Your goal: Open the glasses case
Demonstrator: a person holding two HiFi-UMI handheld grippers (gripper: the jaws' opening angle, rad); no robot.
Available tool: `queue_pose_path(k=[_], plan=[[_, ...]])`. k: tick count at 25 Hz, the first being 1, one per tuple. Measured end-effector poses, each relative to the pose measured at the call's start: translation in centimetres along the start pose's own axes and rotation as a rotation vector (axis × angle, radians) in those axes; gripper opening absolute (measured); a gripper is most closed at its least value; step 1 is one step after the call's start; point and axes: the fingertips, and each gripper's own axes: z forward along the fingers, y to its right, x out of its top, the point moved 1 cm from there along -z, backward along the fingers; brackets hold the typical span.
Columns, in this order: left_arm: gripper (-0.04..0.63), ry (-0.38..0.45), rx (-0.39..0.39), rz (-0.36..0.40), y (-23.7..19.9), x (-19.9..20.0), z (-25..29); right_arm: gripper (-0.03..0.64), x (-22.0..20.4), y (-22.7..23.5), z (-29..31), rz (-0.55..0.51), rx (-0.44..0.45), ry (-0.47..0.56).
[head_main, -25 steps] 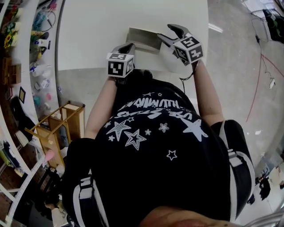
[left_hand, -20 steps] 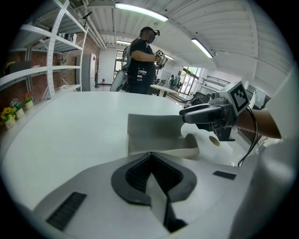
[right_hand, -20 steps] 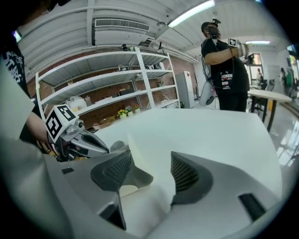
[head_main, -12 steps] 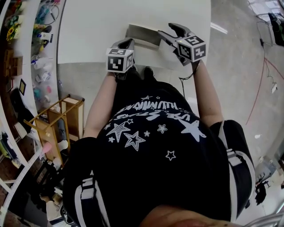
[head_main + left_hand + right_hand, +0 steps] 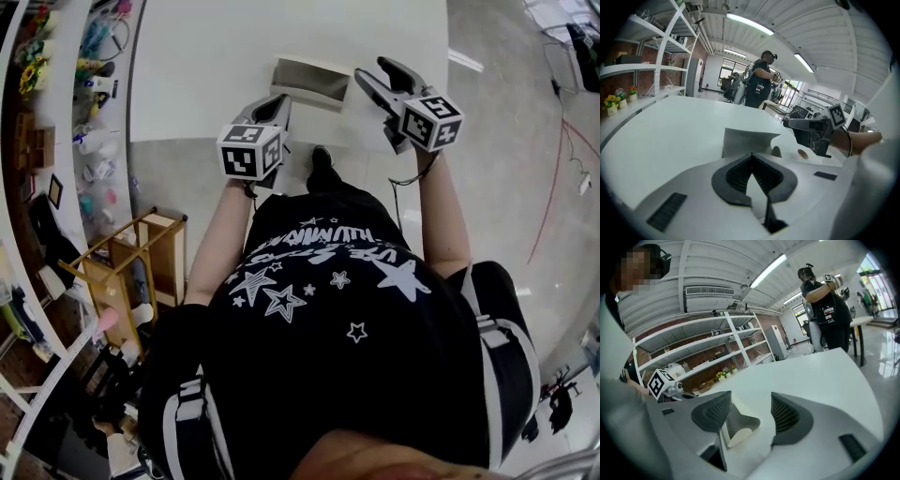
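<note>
No legible txt anywhere.
Shirt (image 5: 319, 246): white lettering above star prints, upside down in head view, too blurred/warped to read w/ confidence; no other readable chars, nos. or brands.

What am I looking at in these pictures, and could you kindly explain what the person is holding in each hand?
There is no robot here: a person holds a hand-held set of tongs in each hand. The head view comes from a camera on the person's head, looking steeply down. The other two views come from cameras that ride on each set of tongs and look along its jaws. The black-and-white patterned cubes are part of the tongs.

On the white table lies one grey glasses case. The left tongs are shut on nothing, with their tip pointing at the case. The right tongs are open, and one end of the case shows in the gap between the jaws without being squeezed. So nothing is held at this moment.
</note>
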Motion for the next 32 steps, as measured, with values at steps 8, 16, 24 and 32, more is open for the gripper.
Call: queue_pose_path(k=[8,16,24,32], plan=[[0.011,0.079,-0.04,-0.002,0.5,-0.4,-5.9,0.163,-0.5,-5.4,-1.0,-0.01,-0.033,0.056],[0.011,0.132,-0.093,0.042,1.6,-2.8,-14.0,0.074,-3.6,-14.2,-3.5,-0.051,-0.065,0.074],[0.011,0.159,-0.171,0.068,2.8,-6.4,-20.0,0.028,-7.7,-21.3,-7.3,-0.081,-0.145,0.091],[0.011,0.198,-0.271,0.118,5.4,-7.5,-22.0,0.016,-12.6,-25.3,-12.6,-0.045,-0.228,0.079]])
